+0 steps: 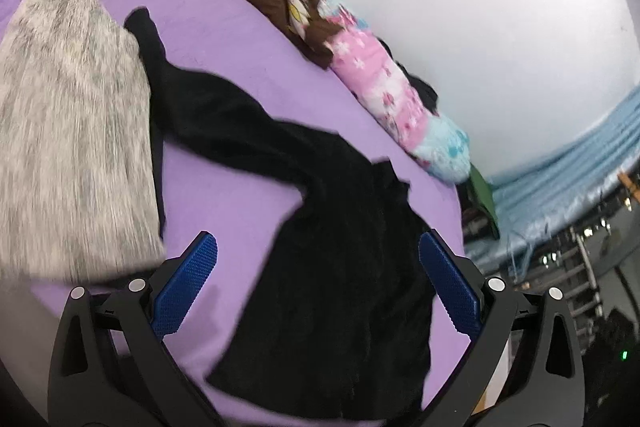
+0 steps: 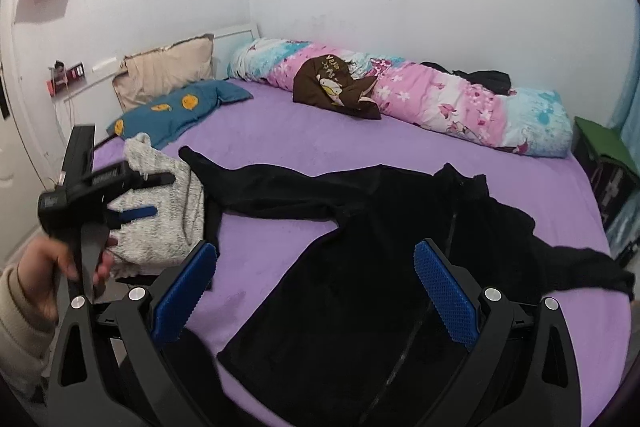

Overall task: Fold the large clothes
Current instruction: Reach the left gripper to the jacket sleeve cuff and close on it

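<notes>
A black zip jacket (image 2: 360,267) lies spread, unfolded, on the purple bed (image 2: 280,139). Both claws, left (image 1: 318,255) and right (image 2: 316,263), hover above it with jaws apart, holding nothing. Folding looks unstarted; next likely means gripping the sleeve (image 2: 260,191) at centre left.

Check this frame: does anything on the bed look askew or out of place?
The black jacket lies crooked on the purple sheet, one sleeve angled toward the grey sweater. A brown garment is crumpled on the rolled floral blanket. No damage shows.
</notes>
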The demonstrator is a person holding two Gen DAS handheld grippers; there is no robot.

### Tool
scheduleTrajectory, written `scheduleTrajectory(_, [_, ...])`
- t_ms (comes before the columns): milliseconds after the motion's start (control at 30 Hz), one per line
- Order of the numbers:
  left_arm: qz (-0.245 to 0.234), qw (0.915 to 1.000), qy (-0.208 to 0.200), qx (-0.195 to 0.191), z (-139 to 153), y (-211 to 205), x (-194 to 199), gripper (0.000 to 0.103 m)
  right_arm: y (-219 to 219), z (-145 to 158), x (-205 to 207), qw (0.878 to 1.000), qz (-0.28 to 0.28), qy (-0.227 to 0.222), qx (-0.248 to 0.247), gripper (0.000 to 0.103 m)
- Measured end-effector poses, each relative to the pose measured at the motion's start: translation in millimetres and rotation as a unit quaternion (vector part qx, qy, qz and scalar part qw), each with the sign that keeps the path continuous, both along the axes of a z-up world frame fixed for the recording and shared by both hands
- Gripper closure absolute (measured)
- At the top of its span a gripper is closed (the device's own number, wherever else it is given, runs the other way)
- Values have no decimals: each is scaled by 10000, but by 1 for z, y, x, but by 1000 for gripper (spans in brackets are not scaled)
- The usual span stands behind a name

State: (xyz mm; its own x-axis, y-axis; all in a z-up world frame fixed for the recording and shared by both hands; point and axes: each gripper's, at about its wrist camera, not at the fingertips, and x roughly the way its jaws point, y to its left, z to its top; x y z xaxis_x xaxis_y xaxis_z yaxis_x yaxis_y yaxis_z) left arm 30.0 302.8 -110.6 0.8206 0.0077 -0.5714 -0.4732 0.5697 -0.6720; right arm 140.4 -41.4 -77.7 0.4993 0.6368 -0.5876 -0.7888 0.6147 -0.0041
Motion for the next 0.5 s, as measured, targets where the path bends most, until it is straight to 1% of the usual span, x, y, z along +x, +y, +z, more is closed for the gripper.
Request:
scheduleTrajectory(67, [155, 9999, -57, -19, -3, 21, 9, 6, 13, -5, 9, 9999, 79, -22, -78, 6])
scheduleTrajectory(200, [599, 9978, -129, -248, -19, 78, 28, 6, 41, -22, 29, 9995, 217, 36, -243, 6])
scheduleTrajectory(267, [780, 9966, -74, -264, -26, 100, 36, 6, 58, -33, 40, 9990, 284, 29, -341, 6])
scheduleTrajectory(367, [998, 9949, 79, -81, -34, 127, 46, 6, 82, -51, 56, 9980, 452, 39, -447, 6])
scheduleTrajectory(467, [1225, 9922, 213, -116, -50, 159, 53, 6, 112, -73, 74, 9956, 643, -55, -675, 6])
scheduleTrajectory(500, [1243, 9919, 174, -198, -56, 168, 55, 6, 123, -81, 81, 9946, 719, -55, -752, 6])
